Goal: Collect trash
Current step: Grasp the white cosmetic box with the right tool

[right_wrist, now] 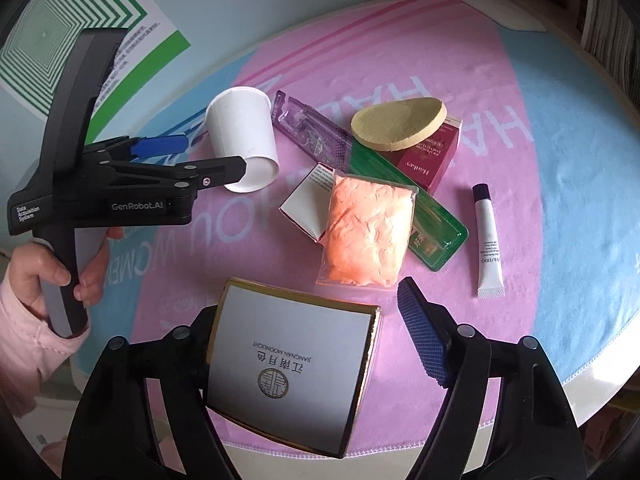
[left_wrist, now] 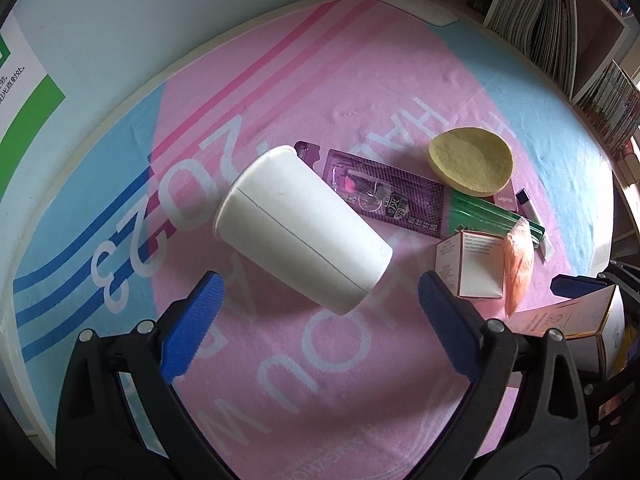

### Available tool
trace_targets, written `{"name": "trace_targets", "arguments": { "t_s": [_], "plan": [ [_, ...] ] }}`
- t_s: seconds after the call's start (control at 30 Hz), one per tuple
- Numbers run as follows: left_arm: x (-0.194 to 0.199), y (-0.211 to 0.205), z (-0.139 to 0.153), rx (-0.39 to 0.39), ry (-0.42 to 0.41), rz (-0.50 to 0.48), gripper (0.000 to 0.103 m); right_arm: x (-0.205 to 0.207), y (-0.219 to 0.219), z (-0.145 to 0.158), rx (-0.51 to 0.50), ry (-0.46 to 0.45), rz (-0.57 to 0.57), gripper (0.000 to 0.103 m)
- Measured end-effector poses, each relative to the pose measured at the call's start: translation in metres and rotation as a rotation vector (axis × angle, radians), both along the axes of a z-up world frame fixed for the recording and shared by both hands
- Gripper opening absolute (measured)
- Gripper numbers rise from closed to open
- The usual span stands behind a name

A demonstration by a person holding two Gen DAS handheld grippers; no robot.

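A white paper cup (left_wrist: 304,228) lies on its side on the pink cloth; it also shows in the right wrist view (right_wrist: 244,140). My left gripper (left_wrist: 320,316) is open, its blue pads just short of the cup on either side; it also shows in the right wrist view (right_wrist: 200,156). My right gripper (right_wrist: 316,344) is open around a white gold-edged box (right_wrist: 288,376), which leans on the left finger with a gap to the right pad (right_wrist: 424,340). Beyond lie an orange bag (right_wrist: 368,228), a small open carton (right_wrist: 308,204), purple (right_wrist: 312,136) and green (right_wrist: 404,196) sachets, a yellow sponge (right_wrist: 400,122), a red box (right_wrist: 432,152) and a white tube (right_wrist: 488,240).
The round table (right_wrist: 592,320) carries a pink and blue cloth. A white lamp base (left_wrist: 416,4) stands at the back. Shelves of books (left_wrist: 552,32) rise at the right. A green and white poster (right_wrist: 80,40) hangs at the left.
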State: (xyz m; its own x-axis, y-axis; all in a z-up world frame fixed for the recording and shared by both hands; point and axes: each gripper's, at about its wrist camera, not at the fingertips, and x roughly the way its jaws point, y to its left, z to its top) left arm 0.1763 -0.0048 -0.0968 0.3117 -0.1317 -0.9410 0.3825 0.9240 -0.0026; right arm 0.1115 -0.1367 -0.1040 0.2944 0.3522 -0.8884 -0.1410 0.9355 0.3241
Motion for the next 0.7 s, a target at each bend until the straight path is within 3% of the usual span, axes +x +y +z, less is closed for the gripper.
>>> {"name": "trace_targets", "arguments": {
  "t_s": [0.03,0.1,0.2,0.27,0.37,0.63,0.7],
  "plan": [
    [0.003,0.000,-0.001,0.005,0.003,0.001,0.095,0.002,0.001,-0.001,-0.024,0.006,0.014,0.059],
    [0.010,0.000,-0.004,0.009,0.011,0.006,0.095,0.004,0.001,-0.007,-0.055,0.023,0.039,0.052],
    [0.019,0.001,-0.011,0.017,0.029,0.017,0.086,0.005,-0.006,-0.007,-0.031,0.022,0.031,0.051],
    [0.023,0.000,-0.013,-0.017,0.055,0.010,0.070,0.005,-0.013,-0.007,-0.007,0.031,0.019,0.051],
    [0.023,-0.004,-0.012,-0.003,0.052,-0.020,0.058,0.004,-0.019,-0.006,0.018,0.041,0.004,0.050],
    [-0.001,0.006,-0.003,0.005,0.027,-0.065,0.037,-0.001,-0.016,-0.001,0.006,0.033,0.016,0.050],
    [-0.004,0.009,0.002,0.004,0.019,-0.068,0.024,-0.003,-0.015,0.000,0.006,0.029,0.017,0.050]
  ]
}}
